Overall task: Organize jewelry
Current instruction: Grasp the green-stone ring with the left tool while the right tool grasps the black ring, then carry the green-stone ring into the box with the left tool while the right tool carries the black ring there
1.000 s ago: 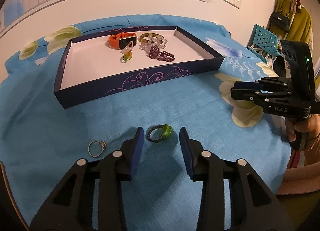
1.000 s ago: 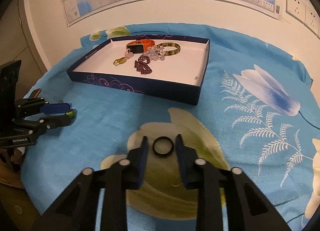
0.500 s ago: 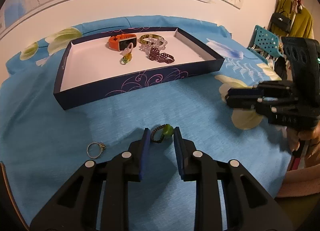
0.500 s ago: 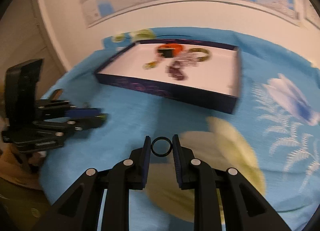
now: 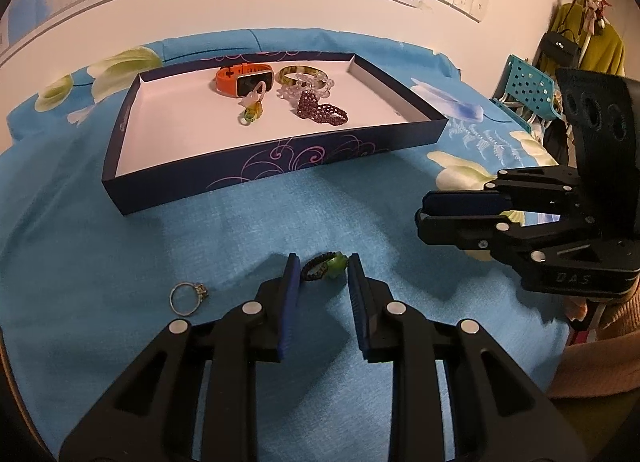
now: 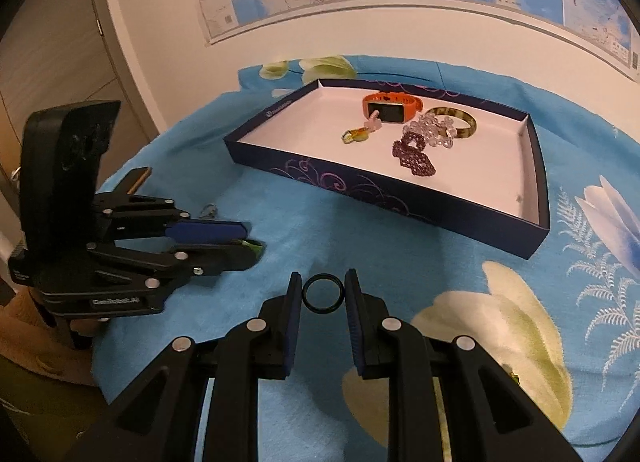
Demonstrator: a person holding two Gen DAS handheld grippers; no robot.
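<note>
Left wrist view: left gripper (image 5: 321, 266), jaws just closed, pinches the dark beaded green-stone ring (image 5: 325, 265) on the blue floral cloth (image 5: 200, 238); right gripper (image 6: 322, 290) clamps a plain black ring (image 6: 322, 294).

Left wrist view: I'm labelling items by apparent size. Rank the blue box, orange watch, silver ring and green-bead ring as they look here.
1. blue box, by far the largest.
2. orange watch.
3. silver ring and green-bead ring look about alike; both lie nearer the camera than the watch, so true sizes stay unsure.
</note>
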